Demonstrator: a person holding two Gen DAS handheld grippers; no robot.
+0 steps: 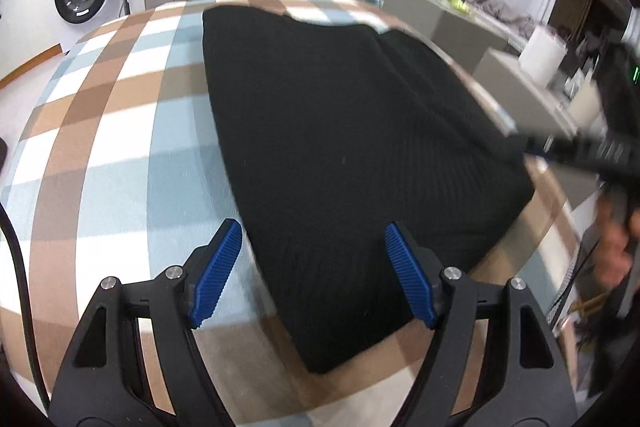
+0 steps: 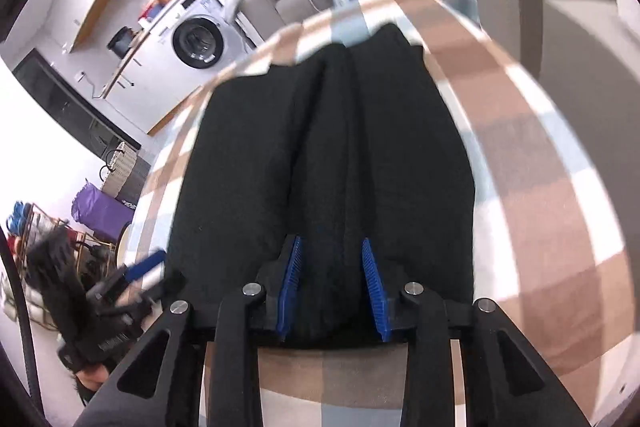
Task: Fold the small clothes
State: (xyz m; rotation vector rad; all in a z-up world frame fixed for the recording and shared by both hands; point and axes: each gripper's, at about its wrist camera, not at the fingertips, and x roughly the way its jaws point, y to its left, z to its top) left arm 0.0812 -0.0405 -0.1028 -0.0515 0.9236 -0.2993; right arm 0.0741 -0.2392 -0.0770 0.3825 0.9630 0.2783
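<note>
We see a table covered with a checked cloth [image 1: 120,131] in brown, pale blue and white squares. Directly on it lies a black knit garment [image 1: 340,147], spread flat and reaching from the far edge almost to the near one. From the right wrist view the garment [image 2: 320,155] shows lengthwise folds down its middle, with bare cloth [image 2: 540,187] to the right of it and a strip in front of its near hem.
</note>
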